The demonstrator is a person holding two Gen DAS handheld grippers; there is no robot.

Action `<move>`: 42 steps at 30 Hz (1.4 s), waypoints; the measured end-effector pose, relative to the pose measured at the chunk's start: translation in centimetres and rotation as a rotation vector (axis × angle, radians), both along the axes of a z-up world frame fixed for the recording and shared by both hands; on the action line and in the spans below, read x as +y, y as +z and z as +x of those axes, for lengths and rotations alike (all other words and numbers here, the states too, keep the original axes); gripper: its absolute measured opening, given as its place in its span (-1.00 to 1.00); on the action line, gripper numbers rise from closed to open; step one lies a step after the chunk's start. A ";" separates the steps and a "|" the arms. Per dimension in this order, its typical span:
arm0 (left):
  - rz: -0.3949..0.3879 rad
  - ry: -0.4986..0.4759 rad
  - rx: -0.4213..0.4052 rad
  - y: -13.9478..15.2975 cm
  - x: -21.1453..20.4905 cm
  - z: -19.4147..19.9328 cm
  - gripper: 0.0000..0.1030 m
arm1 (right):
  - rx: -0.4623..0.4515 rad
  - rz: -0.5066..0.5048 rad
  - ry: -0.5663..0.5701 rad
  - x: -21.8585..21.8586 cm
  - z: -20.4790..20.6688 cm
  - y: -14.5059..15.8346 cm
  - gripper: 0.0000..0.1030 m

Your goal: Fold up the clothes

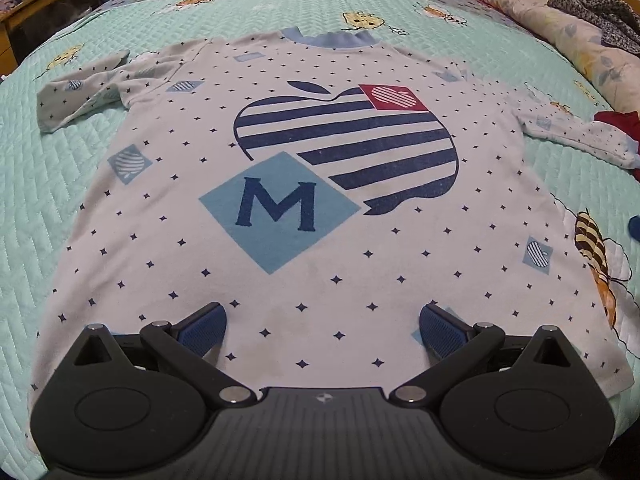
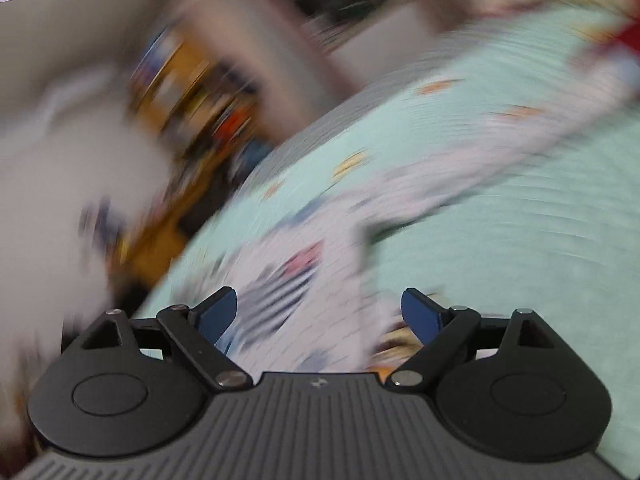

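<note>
Both hand-held grippers (image 1: 322,326) (image 2: 319,316) wide apart, empty

A dark blue "M" on the shirt's (image 1: 280,184) light blue diamond

My bed (image 1: 48,184) wore a mint quilted cover with cartoon bees. A pale starred shirt (image 1: 280,248) lay flat across its middle, collar toward the far edge. Along the right edge lay a floral quilt (image 1: 560,28) and some red cloth (image 1: 620,120).
</note>
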State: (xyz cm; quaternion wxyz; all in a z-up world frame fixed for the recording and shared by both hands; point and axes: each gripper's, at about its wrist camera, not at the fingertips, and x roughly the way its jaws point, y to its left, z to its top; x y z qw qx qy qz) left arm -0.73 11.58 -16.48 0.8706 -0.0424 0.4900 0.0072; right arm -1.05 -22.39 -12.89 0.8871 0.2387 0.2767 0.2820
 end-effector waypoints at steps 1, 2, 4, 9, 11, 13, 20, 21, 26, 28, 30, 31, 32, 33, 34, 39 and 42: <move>0.000 0.001 0.001 0.0 0.0 0.0 0.99 | -0.019 -0.052 0.057 1.9 -0.4 0.3 0.74; -0.001 0.001 0.003 0.0 0.0 0.0 0.99 | -0.035 -0.104 0.111 3.7 -0.8 0.6 0.74; -0.003 0.005 0.004 0.0 0.1 0.0 0.99 | -0.054 -0.220 0.171 6.8 -1.9 0.3 0.74; -0.008 0.009 0.004 0.0 0.2 0.1 0.99 | -0.054 -0.416 0.151 9.2 -3.1 -1.8 0.74; -0.008 0.015 0.003 0.0 0.2 0.1 0.99 | -0.024 -0.429 0.152 9.4 -2.6 -2.5 0.74; -0.009 0.020 0.002 0.0 0.2 0.1 0.99 | -0.026 -0.469 0.168 10.2 -2.2 -3.2 0.76; -0.004 0.008 0.035 0.1 0.1 0.6 0.99 | -0.067 -0.629 0.181 13.2 -2.9 -4.1 1.00; -0.006 0.008 0.036 0.1 0.2 0.6 0.99 | -0.064 -0.624 0.171 13.2 -2.9 -4.2 1.00; -0.020 0.006 0.047 0.1 0.4 0.7 0.99 | -0.059 -0.626 0.197 13.0 -2.8 -4.0 1.00; -0.025 0.004 0.053 0.1 0.4 0.8 0.99 | -0.051 -0.611 0.220 12.6 -2.6 -3.8 1.00; -0.034 0.001 0.057 0.1 0.6 0.9 0.99 | -0.025 -0.534 0.211 11.4 -2.2 -3.1 0.93; -0.039 0.000 0.058 0.2 0.7 0.8 0.99 | -0.008 -0.482 0.188 10.5 -2.0 -2.7 0.93; -0.042 -0.002 0.060 0.2 0.8 0.8 0.99 | 0.009 -0.434 0.154 9.7 -1.8 -2.3 0.93; -0.044 -0.005 0.062 0.2 0.8 0.8 0.99 | 0.018 -0.393 0.124 8.9 -1.7 -1.9 0.93; -0.046 -0.007 0.064 0.1 0.9 0.8 0.99 | 0.028 -0.353 0.094 8.2 -1.5 -1.5 0.93; -0.050 -0.013 0.070 0.2 1.0 0.9 0.99 | 0.078 -0.145 0.075 6.4 -1.1 -0.2 0.93; -0.057 -0.021 0.073 0.2 1.1 0.9 0.99 | 0.150 -0.029 0.075 6.3 -0.6 -0.6 0.93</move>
